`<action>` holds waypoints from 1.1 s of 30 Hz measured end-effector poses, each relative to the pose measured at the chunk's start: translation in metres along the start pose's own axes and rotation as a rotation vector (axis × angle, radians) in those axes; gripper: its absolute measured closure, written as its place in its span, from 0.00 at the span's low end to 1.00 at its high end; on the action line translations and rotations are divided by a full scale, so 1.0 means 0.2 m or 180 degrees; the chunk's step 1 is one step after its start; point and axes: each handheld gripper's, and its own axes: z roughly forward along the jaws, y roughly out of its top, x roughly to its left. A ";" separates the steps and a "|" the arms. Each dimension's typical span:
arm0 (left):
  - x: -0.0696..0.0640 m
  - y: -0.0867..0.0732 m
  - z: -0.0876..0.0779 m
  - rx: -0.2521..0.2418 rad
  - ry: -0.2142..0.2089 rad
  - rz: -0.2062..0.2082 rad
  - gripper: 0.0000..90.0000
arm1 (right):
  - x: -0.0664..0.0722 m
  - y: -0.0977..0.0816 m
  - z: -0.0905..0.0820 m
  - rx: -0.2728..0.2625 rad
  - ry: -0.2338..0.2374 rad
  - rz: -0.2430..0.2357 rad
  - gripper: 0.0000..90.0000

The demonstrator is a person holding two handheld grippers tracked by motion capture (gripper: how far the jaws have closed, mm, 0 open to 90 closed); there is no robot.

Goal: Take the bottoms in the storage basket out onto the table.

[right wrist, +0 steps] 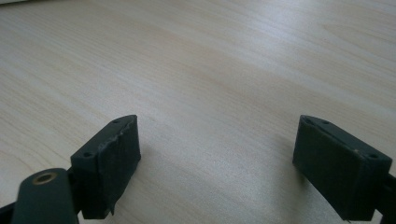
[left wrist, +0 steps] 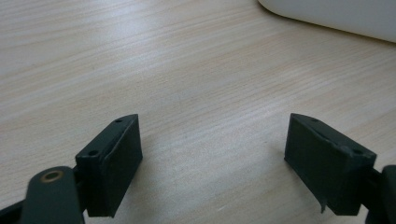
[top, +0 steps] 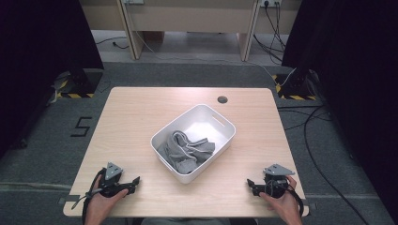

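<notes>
While both hands rest at the near edge of the wooden table [top: 141,108], we hold the two tongs low over bare wood, one at each near corner. Our left gripper [top: 133,182] points inward toward the middle of the table, jaws spread wide with nothing between them; in the left gripper view, the left gripper [left wrist: 212,158] shows only pale wood grain between its black pads, and a white corner of the bin [left wrist: 336,14] lies ahead and to the right of the jaws, well apart from them. Our right gripper [top: 251,183] mirrors it on the other side, also aimed inward, its jaws likewise spread and holding nothing; in the right gripper view, the right gripper [right wrist: 217,163] has just bare table between and ahead of its pads.

Between the two tongs and farther out from us sits the white bin [top: 220,140], turned at an angle to the table edges, touched by neither tool. Inside it lies the grey cloth [top: 185,152], crumpled in a heap with a lighter cord or hem looping over it, bunched in the end of the bin nearer to us. A grey three-cornered plate tops each gripper, and a cable trails from each toward us.
</notes>
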 end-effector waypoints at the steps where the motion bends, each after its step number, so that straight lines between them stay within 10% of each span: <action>1: 0.00 0.00 0.00 0.0000 0.0001 0.0000 0.20 | 0.00 0.00 0.00 0.0001 0.0007 -0.0006 0.18; 33: 0.00 0.00 0.00 0.0003 0.0009 -0.0008 0.19 | -0.02 0.19 -0.11 -0.0452 0.0252 -0.0105 0.22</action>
